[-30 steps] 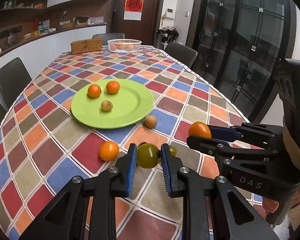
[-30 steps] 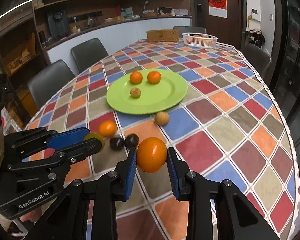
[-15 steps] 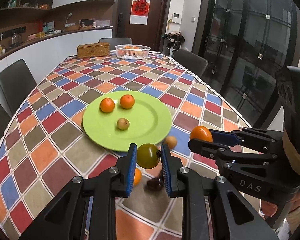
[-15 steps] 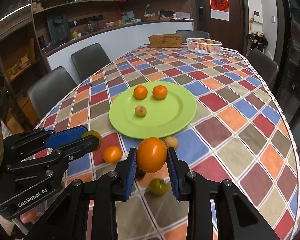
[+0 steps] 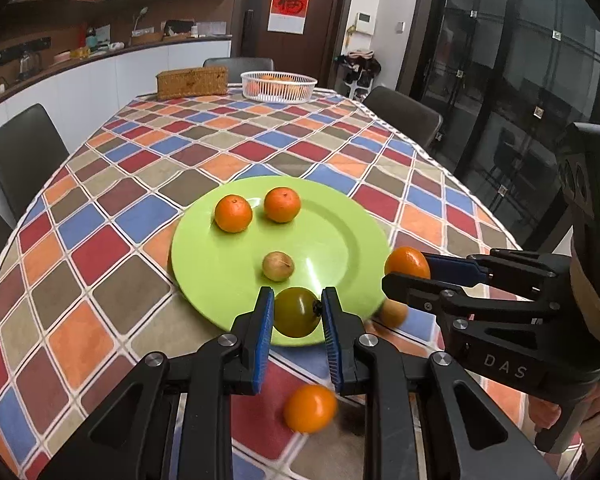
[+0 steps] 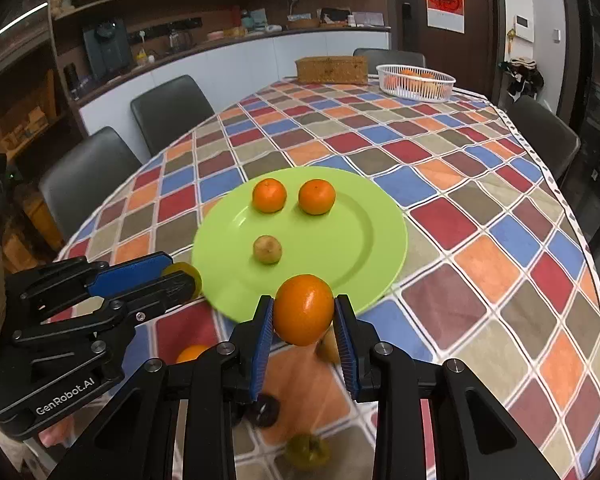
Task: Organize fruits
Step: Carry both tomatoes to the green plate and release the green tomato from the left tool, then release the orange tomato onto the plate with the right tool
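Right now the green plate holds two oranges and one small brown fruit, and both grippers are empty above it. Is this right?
Not quite: neither gripper is empty. The left wrist view shows the left gripper shut on a green tomato; the right wrist view shows the right gripper shut on an orange.

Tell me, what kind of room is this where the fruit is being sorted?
Most likely a home dining room opening onto a kitchen. A long dining table in a checkered cloth has padded chairs around it, and behind runs a counter with shelves of kitchen items.
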Demonstrator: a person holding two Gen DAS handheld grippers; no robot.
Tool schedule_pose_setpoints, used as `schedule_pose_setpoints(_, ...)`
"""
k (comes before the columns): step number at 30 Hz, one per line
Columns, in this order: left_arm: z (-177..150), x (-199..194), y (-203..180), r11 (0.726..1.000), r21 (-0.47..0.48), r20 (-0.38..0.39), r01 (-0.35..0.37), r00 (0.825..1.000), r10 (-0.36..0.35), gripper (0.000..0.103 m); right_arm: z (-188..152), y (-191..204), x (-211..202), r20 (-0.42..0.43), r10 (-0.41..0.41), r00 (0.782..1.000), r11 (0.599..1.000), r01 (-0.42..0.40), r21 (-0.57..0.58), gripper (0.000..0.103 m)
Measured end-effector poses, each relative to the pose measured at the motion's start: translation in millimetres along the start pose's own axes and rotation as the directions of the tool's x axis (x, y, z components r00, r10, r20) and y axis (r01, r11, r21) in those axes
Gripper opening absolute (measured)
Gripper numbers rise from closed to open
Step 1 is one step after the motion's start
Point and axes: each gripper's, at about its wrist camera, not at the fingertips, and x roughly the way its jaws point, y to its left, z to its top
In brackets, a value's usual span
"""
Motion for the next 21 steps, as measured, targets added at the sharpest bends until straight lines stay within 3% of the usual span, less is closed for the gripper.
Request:
schedule_pose_setpoints(11,10,36,15,1.0,0.003,-0.062,-0.001,0.998,0.001,0.025,15,-6,36,-0.042,-0.02,0.999,1.0,0.02,-0.008,0.031)
schedule_pose_setpoints(14,10,38,14,1.0,0.009,-0.068,-0.015,0.998,0.015,0.03,18,-10,40,-0.038,-0.016,0.999,1.0,0.016,0.011,0.032)
schedule_pose_setpoints(17,10,32,13,1.0,0.017,-0.054,-0.026,0.998,0.027,0.036,17,-14,36,-0.023,-0.038,0.999,0.999,0.039,0.035,0.047)
schedule_pose_setpoints(21,8,17,7,0.998,0.04,-0.029,-0.055,0.998,0.056,0.037,14,-17,25,0.0,-0.047,0.999,0.998,0.047,0.041,0.047)
